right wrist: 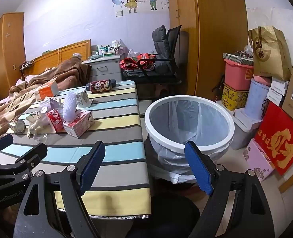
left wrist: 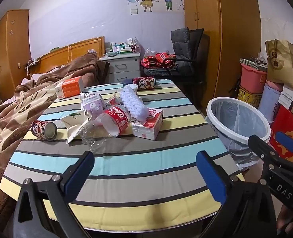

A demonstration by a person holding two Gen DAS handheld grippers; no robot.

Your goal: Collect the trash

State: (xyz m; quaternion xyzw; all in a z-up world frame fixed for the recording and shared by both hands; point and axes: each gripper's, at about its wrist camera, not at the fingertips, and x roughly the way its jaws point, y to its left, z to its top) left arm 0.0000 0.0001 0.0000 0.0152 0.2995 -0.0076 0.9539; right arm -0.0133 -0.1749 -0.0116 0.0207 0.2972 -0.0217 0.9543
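**Striped cloth, scattered litter, a lined bin waiting beside the table**

Striped fabric in blue, yellow, grey and white covers the table (left wrist: 138, 164), which stands in a bedroom between a bed heaped with a brown patterned blanket (left wrist: 17, 107) on its left and a white-rimmed trash bin (right wrist: 188, 119) on the floor at its right edge. Behind the table are a grey bedside cabinet (left wrist: 122, 67), a dark chair (left wrist: 186, 59) piled with red bags, and a tall wooden wardrobe (left wrist: 216, 29). A cartoon couple decorates the pale wall.

The trash lies clustered on the far half of the cloth: a crushed clear plastic bottle (left wrist: 108, 125) with a red label, a red-and-white carton (left wrist: 148, 127) just beside it, a white foam net sleeve (left wrist: 134, 103) lying across the carton's top, crumpled paper wrappers (left wrist: 77, 123), and a small red can (left wrist: 44, 130) on its side near the left edge. Farther back rest an orange-and-white box (left wrist: 69, 87) and a second red can (left wrist: 144, 83) near the far edge.

The bin is lined with a thin plastic bag, and nothing can be seen inside it. Stacked boxes, a pink tub (right wrist: 237, 75) and a brown paper bag (right wrist: 269, 53) crowd the wall beyond it.

The near half of the cloth lies bare. There the left gripper (left wrist: 146, 174) hovers with its blue-padded jaws spread wide and nothing between them. The right gripper (right wrist: 146, 170), equally wide and empty, hangs over the table's right edge, the bin's rim just past its fingers.
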